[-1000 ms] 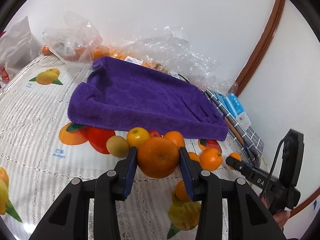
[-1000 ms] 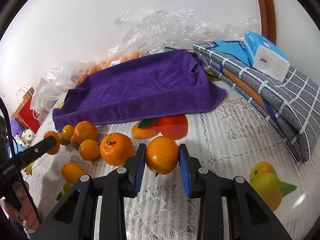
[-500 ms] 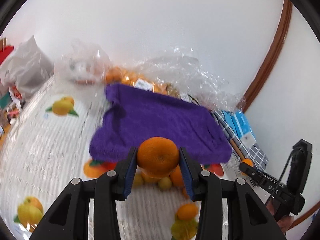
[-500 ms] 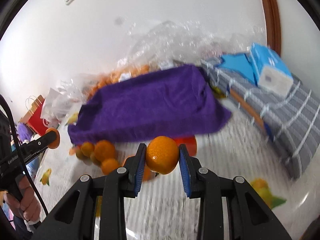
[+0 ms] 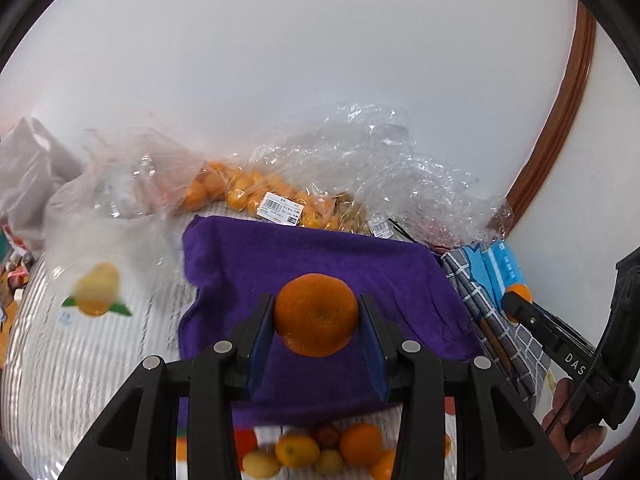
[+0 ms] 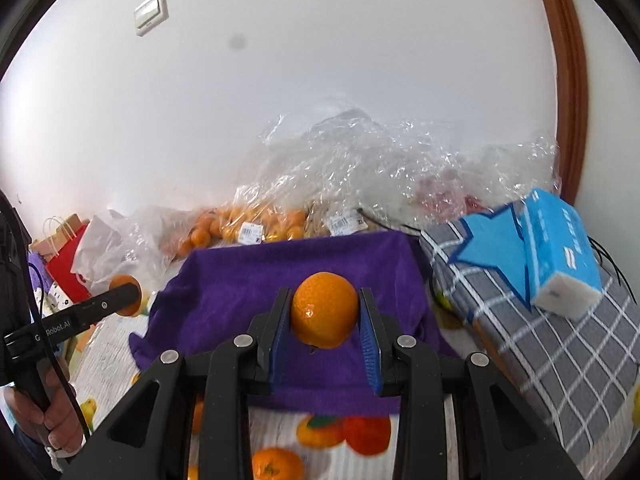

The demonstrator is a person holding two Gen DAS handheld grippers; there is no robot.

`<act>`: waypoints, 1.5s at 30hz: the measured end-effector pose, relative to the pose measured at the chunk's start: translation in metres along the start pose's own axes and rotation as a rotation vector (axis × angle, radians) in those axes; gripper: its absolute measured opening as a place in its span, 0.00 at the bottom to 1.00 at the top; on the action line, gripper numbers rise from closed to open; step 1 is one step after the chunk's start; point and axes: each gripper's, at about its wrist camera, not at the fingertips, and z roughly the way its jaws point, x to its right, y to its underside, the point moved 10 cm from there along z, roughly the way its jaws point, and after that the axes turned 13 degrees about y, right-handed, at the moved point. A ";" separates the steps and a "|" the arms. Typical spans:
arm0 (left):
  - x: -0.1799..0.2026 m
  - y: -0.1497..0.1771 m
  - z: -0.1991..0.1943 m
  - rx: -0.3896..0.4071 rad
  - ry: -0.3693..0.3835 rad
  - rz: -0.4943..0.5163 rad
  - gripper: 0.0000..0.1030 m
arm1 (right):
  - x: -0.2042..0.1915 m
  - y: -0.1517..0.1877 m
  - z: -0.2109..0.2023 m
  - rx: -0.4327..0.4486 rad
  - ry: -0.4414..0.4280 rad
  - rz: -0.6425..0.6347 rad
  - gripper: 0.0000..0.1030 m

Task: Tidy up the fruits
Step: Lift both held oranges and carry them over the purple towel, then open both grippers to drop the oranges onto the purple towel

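My left gripper (image 5: 316, 336) is shut on a large orange (image 5: 316, 314) and holds it in the air above the purple towel (image 5: 320, 256). My right gripper (image 6: 325, 328) is shut on a smaller orange (image 6: 325, 310), also raised over the purple towel (image 6: 304, 268). Several loose oranges and small fruits (image 5: 320, 454) lie on the tablecloth below the towel's near edge; one (image 6: 276, 465) shows in the right wrist view. The right gripper appears at the right of the left wrist view (image 5: 516, 300); the left gripper appears at the left of the right wrist view (image 6: 126, 295).
Clear plastic bags (image 5: 380, 168) with small oranges (image 5: 240, 196) lie behind the towel against the wall. A grey checked cloth (image 6: 560, 344) with a blue tissue pack (image 6: 560, 256) lies to the right. A white bag (image 5: 28, 176) and red bag (image 6: 64, 264) stand at the left.
Both grippers have lifted their oranges off the tablecloth and moved up and forward over the purple towel. The loose fruits now lie below and behind the fingers.
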 end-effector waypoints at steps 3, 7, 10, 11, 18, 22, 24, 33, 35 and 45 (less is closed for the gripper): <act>-0.003 -0.004 0.019 -0.031 -0.012 0.007 0.38 | 0.000 0.001 0.025 -0.023 0.021 -0.012 0.31; -0.007 -0.005 0.047 -0.075 -0.030 0.033 0.38 | 0.004 0.010 0.057 -0.066 0.047 -0.015 0.31; -0.013 0.001 0.065 -0.110 -0.044 0.040 0.38 | 0.009 0.023 0.076 -0.114 0.064 -0.009 0.31; -0.016 0.005 0.071 -0.124 -0.044 0.035 0.38 | 0.010 0.029 0.082 -0.135 0.065 -0.012 0.31; -0.025 0.025 0.095 -0.212 -0.049 0.010 0.38 | 0.002 0.051 0.102 -0.187 0.059 -0.054 0.31; -0.026 0.030 0.099 -0.245 -0.061 0.012 0.38 | -0.001 0.058 0.108 -0.209 0.062 -0.072 0.31; -0.027 0.033 0.101 -0.266 -0.072 0.014 0.38 | -0.001 0.060 0.110 -0.217 0.062 -0.073 0.31; -0.023 0.038 0.089 -0.286 -0.108 0.037 0.48 | -0.001 0.049 0.092 -0.178 0.038 -0.040 0.59; -0.019 0.035 0.075 -0.265 -0.142 0.051 0.58 | -0.001 0.040 0.079 -0.142 0.062 -0.039 0.65; 0.033 0.036 -0.021 -0.106 -0.148 0.133 0.58 | -0.002 0.047 -0.013 -0.079 0.138 -0.094 0.89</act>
